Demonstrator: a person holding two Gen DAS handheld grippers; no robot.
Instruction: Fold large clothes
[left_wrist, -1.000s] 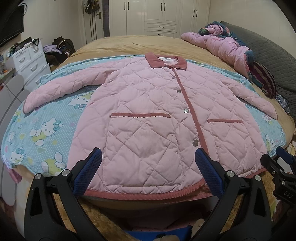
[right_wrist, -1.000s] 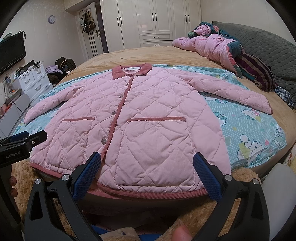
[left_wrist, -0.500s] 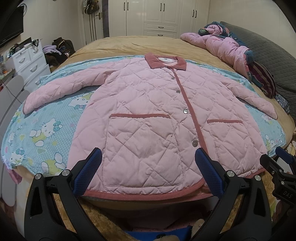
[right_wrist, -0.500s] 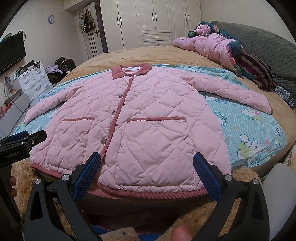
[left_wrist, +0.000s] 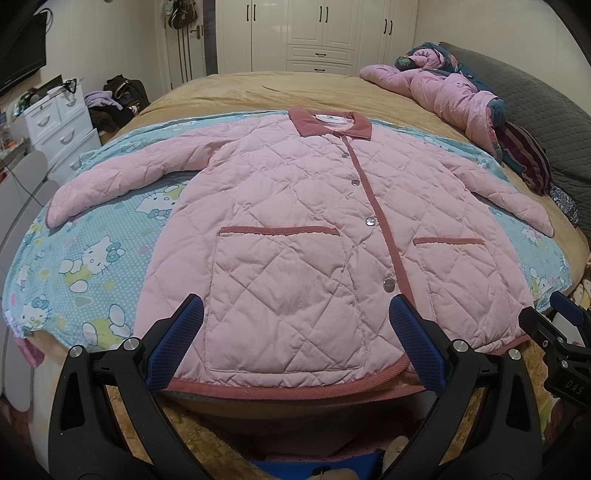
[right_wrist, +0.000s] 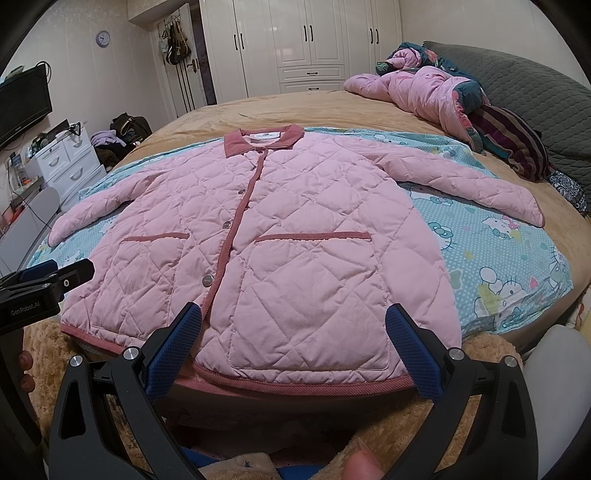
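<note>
A wide bed (left_wrist: 258, 88) with a tan cover carries everything. A light blue cartoon-cat sheet (left_wrist: 96, 258) lies across its near half, reaching the bed's near edge. On that sheet a pink quilted coat (left_wrist: 295, 229) is spread flat, front up and buttoned, sleeves out to both sides. Further back, at the right, a crumpled pink quilt (right_wrist: 417, 92) and a striped cloth (right_wrist: 513, 140) lie against a grey pillow (right_wrist: 528, 88).

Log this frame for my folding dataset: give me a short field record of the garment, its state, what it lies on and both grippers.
garment: pink quilted jacket, dark pink collar
state: spread flat, front up, buttoned, sleeves out, unfolded
surface: Hello Kitty sheet on the bed
left gripper: open, at the hem, holding nothing
right gripper: open, at the hem, holding nothing
nearby: pink bedding pile by the grey headboard
</note>
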